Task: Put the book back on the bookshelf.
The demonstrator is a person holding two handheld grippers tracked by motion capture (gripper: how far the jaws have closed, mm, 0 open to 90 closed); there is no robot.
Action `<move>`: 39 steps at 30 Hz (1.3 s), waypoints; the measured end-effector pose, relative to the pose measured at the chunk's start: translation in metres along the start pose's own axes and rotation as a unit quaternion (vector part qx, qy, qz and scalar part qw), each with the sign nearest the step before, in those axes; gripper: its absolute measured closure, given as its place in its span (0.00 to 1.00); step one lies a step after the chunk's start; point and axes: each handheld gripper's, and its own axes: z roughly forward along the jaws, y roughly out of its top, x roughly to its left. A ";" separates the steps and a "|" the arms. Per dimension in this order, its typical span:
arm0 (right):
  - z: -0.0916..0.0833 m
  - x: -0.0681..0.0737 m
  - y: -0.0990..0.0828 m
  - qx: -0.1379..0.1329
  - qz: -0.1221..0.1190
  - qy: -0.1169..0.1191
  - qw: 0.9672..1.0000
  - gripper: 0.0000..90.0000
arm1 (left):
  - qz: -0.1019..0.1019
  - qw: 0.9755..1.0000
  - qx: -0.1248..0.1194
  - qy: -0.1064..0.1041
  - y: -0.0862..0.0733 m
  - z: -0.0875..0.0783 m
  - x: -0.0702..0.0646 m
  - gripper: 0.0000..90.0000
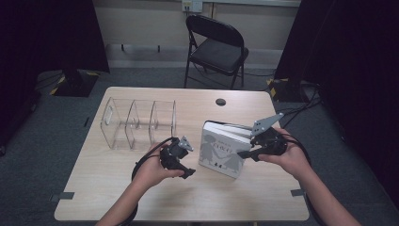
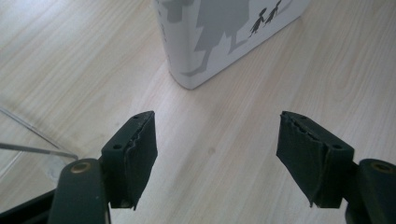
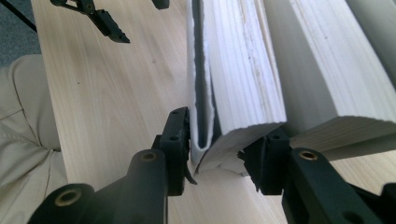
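My right tongs (image 3: 219, 154) are clamped on the front book (image 3: 243, 79), standing on the desk (image 2: 243, 154) ahead of my released left tongs (image 2: 215, 154). Clear organizer (image 1: 139, 123) beyond them is empty; shelving, I reckon, remains.

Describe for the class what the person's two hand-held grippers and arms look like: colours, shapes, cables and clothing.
Both tools are black. The left hand-held gripper and right hand-held gripper each carry a grey three-cornered plate on top and trail a black cable. Each has two blocky black jaws with ridged pads and brass-coloured pivot pins. The forearms are bare, with no sleeves in view.
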 end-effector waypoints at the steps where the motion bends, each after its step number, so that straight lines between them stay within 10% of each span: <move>1: 0.000 0.000 0.000 0.000 0.000 -0.001 1.000 0.69 | 0.004 1.000 0.003 0.000 0.002 -0.001 0.000 0.32; 39: 0.002 0.001 0.001 0.000 -0.004 -0.004 1.000 0.66 | 0.033 0.999 -0.005 -0.005 0.077 -0.031 0.018 0.28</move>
